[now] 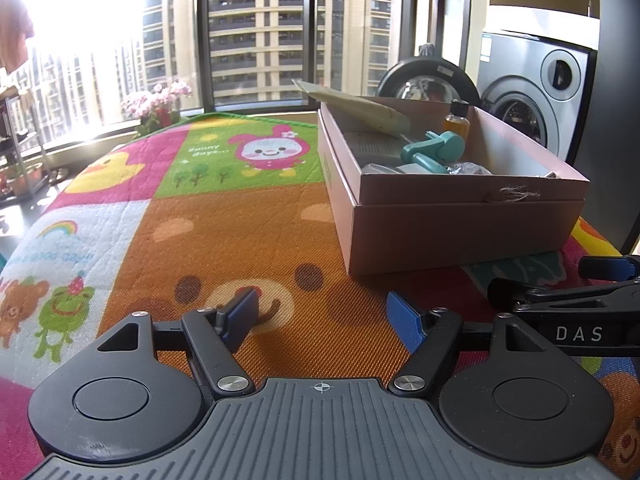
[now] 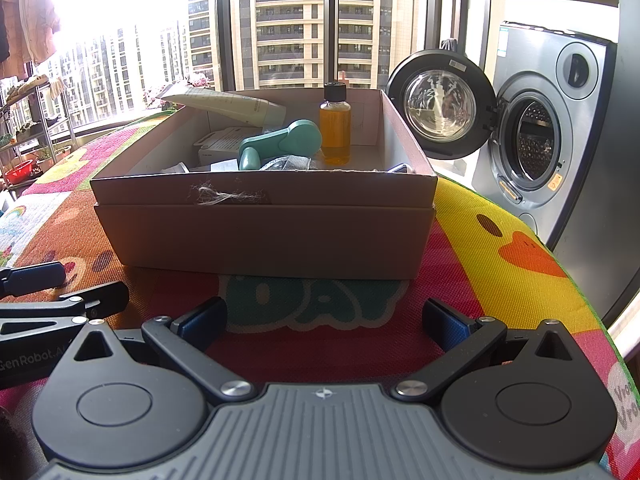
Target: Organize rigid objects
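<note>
Currently both the left gripper [image 1: 324, 316] and right gripper [image 2: 324, 320] rest wide apart, holding nothing; the cardboard box [image 2: 264, 220] of loose items sits directly ahead of the right one. Approach the amber bottle [image 2: 335, 128] from above, keeping it upright

Strong daylight is streaming through the large window [image 2: 280, 28], washing out its upper left area, and tall apartment blocks [image 1: 256, 36] are showing beyond the glass. A grey washing machine [image 2: 548, 128] is standing at the right with its round door [image 2: 440, 104] hanging open, while pink flowers [image 1: 156, 100] are sitting on the sill. A metal shelf rack [image 2: 36, 128] is standing at the far left beneath hanging clothes [image 2: 28, 20], and a colourful cartoon mat [image 1: 224, 216] is covering the work surface.
</note>
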### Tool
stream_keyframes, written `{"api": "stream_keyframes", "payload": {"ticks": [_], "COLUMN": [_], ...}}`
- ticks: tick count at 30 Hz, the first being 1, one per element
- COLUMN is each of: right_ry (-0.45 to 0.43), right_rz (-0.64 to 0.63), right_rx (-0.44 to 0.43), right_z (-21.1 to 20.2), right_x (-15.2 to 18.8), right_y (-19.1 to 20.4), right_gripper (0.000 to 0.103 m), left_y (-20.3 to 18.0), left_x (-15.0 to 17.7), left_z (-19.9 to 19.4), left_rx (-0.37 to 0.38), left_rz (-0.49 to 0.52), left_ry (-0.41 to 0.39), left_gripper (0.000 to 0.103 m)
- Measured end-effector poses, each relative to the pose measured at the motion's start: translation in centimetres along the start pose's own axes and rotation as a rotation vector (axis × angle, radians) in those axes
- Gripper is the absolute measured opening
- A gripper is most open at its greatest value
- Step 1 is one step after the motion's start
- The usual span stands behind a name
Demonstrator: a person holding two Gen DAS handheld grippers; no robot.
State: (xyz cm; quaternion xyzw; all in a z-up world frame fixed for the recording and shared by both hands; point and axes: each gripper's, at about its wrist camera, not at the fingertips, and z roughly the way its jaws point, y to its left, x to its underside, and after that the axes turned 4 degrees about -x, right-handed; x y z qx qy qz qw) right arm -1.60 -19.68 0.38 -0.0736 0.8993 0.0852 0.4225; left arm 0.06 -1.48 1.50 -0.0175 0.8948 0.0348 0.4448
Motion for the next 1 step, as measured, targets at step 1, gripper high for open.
{"api": "stream_keyframes", "payload": {"ticks": [1], "right_ry": [0.000], "right_rz": [0.000], "right_rx": [0.000], "right_z": [0.00], "right_x": [0.01], "right_y": [0.00], "right_gripper": [0.103], "left_y": [0.03], "left_x": [0.00], "left_z": [0.01], "left_rx": [0.000], "left_rz": [0.001], "left_ry": [0.000], "left_gripper": [0.077]}}
